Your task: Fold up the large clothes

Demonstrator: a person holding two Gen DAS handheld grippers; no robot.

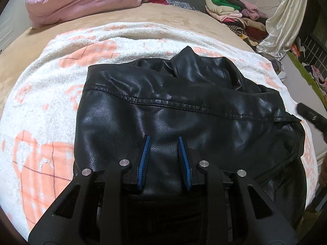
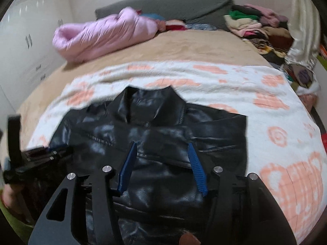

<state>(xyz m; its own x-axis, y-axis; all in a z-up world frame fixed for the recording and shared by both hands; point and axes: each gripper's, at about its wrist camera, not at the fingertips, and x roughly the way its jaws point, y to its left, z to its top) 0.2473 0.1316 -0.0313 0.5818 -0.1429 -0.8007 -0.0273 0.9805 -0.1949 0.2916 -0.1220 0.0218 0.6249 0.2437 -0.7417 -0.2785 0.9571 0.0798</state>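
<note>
A black leather jacket (image 1: 184,110) lies collar-away on a white and orange patterned blanket (image 1: 51,106) on the bed. My left gripper (image 1: 164,137) is down on the jacket's near left part, its blue pads narrowly apart with a raised fold of leather pinched between them. In the right wrist view the jacket (image 2: 163,126) fills the middle, and the left gripper (image 2: 40,155) shows at its left edge. My right gripper (image 2: 162,144) hovers over the jacket's near right part with its jaws wide apart and nothing pinched. A black part of the right gripper (image 1: 310,116) shows at the left wrist view's right edge.
A rolled pink quilt (image 1: 81,0) lies at the far left of the tan bed sheet (image 1: 143,16). A heap of mixed clothes (image 1: 235,14) sits at the far right beside a cream satin curtain (image 1: 286,20). A grey headboard cushion (image 2: 163,4) backs the bed; white cupboards (image 2: 30,40) stand on the left.
</note>
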